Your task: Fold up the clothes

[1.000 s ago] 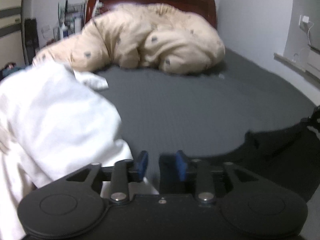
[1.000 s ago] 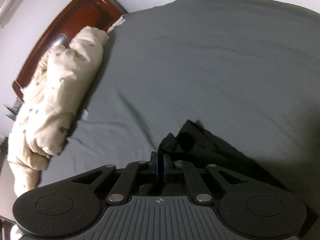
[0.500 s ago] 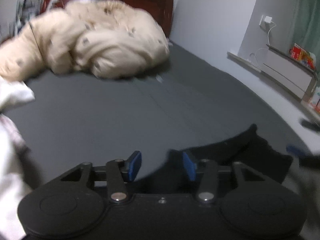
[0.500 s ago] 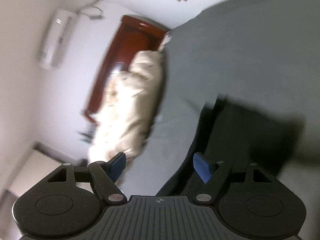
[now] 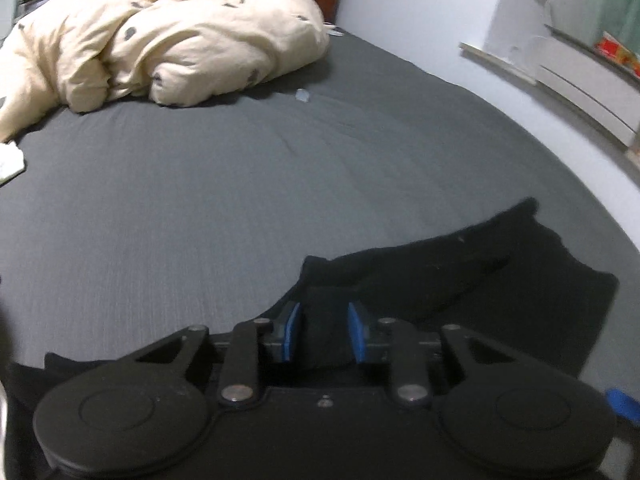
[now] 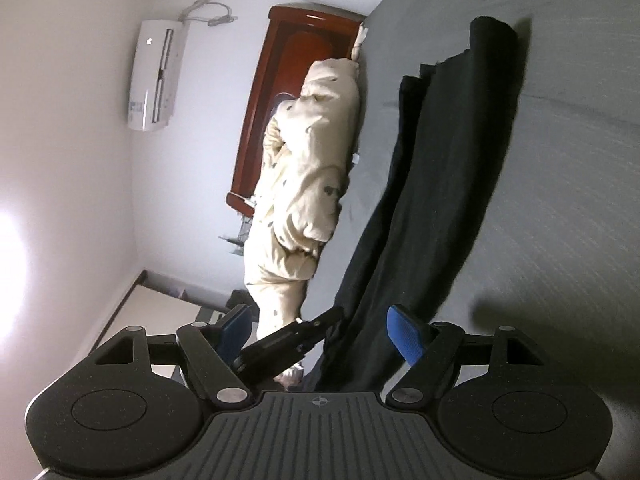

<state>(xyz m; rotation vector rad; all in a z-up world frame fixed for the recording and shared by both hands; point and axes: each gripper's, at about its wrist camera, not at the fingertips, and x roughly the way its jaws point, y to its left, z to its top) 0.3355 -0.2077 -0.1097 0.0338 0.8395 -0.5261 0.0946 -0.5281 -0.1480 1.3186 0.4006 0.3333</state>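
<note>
A black garment (image 5: 460, 280) lies spread on the grey bed sheet (image 5: 220, 180), near the front right. My left gripper (image 5: 323, 330) is down at its near edge. The jaws are open a modest way, and a raised fold of the black cloth sits between the blue pads. In the right wrist view the same black garment (image 6: 440, 180) runs as a long band away from my right gripper (image 6: 320, 334). That gripper is wide open, with the cloth's near end lying loose between its pads. A black finger of the left gripper (image 6: 292, 340) shows there too.
A rumpled beige duvet (image 5: 172, 36) is heaped at the head of the bed against the dark wooden headboard (image 6: 288, 72). A white cloth (image 5: 10, 162) peeks in at the left edge. A sill and cabinet (image 5: 580, 76) line the right wall.
The left gripper swung from the white cloth to the black garment and its jaws narrowed around a fold. The right gripper, shut on the garment a second ago, has opened wide and tilted.
</note>
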